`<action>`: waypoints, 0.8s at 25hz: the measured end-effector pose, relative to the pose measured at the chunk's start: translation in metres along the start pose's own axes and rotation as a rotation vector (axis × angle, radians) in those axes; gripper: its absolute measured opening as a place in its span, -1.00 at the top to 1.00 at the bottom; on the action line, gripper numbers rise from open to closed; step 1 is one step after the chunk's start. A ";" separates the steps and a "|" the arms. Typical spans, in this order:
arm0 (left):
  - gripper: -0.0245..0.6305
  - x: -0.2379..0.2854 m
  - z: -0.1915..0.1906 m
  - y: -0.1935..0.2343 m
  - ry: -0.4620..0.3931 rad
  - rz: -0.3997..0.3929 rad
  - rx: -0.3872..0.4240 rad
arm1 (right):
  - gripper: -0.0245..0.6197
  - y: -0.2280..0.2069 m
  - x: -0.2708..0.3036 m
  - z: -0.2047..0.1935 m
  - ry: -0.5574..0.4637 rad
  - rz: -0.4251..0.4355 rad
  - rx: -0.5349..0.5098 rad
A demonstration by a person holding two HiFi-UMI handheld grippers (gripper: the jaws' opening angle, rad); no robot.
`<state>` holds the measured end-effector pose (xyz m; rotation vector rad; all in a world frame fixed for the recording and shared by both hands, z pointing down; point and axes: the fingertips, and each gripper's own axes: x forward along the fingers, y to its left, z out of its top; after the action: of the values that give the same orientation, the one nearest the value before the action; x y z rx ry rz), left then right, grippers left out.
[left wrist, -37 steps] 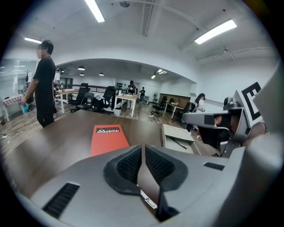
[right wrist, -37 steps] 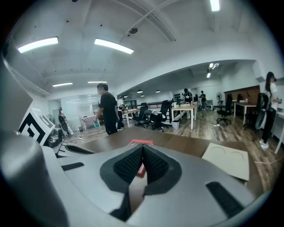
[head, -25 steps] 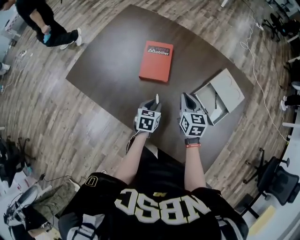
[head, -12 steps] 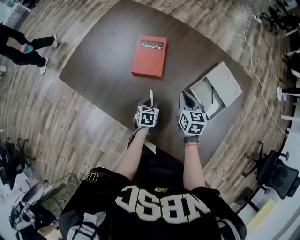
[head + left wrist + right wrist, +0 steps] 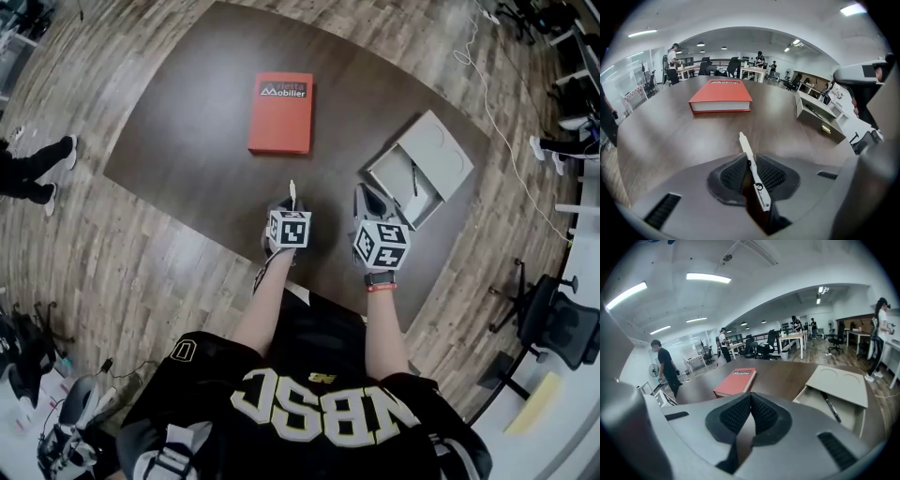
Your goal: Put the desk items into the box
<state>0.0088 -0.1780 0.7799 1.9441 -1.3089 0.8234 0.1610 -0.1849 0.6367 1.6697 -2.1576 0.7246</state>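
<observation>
The left gripper (image 5: pixel 749 159) has just been closing its jaws, and the ridged pads (image 5: pixel 771 174) now pinch a thin white stick (image 5: pixel 753 172), which could be a pen or a small cutter, though I cannot tell which. It is held low on its length, so the pale tip stands up and forward past the jaws. That leaves plenty of free end, likely so it can be aimed into a container. The right gripper (image 5: pixel 751 397) has its pads pressed together at the tips with nothing between them. It seems simply parked alongside, empty. In the head view both grippers hang side by side over the near edge of the dark wooden table (image 5: pixel 187 141), with the left gripper to the left. Just beyond the right gripper sits the grey box (image 5: pixel 392 183), open, with its lid (image 5: pixel 433 150) lying against the far side. A black pen (image 5: pixel 830 406) already lies inside, so the task is partly done. The box is across from the hand carrying the stick, so I judge the next move is a short swing over that way. Further out, a red book (image 5: pixel 280 112) lies flat and untouched, well apart from the box.
</observation>
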 end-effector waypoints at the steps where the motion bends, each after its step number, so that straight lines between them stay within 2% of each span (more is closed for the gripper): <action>1: 0.71 0.000 0.000 0.002 0.002 0.009 -0.002 | 0.90 0.000 -0.001 -0.001 0.000 -0.005 0.002; 7: 0.77 0.002 -0.001 0.004 0.013 0.014 0.001 | 0.90 -0.002 -0.006 -0.002 -0.012 -0.037 0.026; 12: 0.78 -0.001 0.002 0.005 0.014 -0.037 -0.018 | 0.90 -0.004 -0.014 -0.001 -0.029 -0.063 0.043; 20: 0.78 -0.019 0.037 -0.010 -0.048 -0.126 0.114 | 0.90 -0.019 -0.029 0.004 -0.079 -0.119 0.082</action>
<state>0.0179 -0.1946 0.7412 2.1244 -1.1756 0.8087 0.1871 -0.1673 0.6210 1.8810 -2.0845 0.7335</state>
